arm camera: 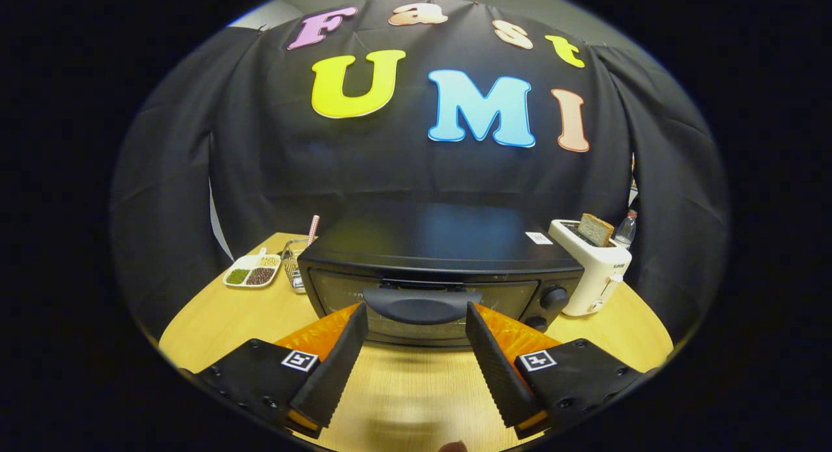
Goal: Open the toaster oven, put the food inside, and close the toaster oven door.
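The gripper (416,319) sits spread wide, its 2 fingertips flanking the door handle (416,304) of the closed black toaster oven (442,257), gripping nothing.

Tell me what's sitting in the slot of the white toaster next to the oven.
A slice of bread stands up out of the white toaster. Its lower part is hidden inside the slot. The gripper is open before the toaster oven.

Bare table (403,387) before toaster oven (442,270) (door shut)
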Available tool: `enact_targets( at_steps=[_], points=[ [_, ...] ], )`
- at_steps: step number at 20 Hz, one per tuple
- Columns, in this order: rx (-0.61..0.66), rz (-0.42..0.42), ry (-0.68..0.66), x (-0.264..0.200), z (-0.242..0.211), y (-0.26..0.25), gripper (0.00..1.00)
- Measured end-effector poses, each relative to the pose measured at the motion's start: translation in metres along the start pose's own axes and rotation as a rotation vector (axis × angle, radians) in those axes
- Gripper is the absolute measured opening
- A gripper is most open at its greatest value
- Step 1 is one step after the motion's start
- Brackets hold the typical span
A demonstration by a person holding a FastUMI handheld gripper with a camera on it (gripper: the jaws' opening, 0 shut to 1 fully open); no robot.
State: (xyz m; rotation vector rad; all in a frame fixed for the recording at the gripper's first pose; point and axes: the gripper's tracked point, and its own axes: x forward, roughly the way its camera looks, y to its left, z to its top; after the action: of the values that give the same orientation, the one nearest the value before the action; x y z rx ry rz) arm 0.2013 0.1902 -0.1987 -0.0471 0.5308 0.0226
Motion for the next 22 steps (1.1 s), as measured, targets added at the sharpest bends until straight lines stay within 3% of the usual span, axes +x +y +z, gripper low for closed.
enact_targets(
  at_steps=[11,22],
  points=[
    [-0.021,0.016,-0.268,-0.106,0.057,-0.075,0.96],
    [0.009,-0.052,-0.327,-0.196,0.051,-0.162,0.96]
  ],
)
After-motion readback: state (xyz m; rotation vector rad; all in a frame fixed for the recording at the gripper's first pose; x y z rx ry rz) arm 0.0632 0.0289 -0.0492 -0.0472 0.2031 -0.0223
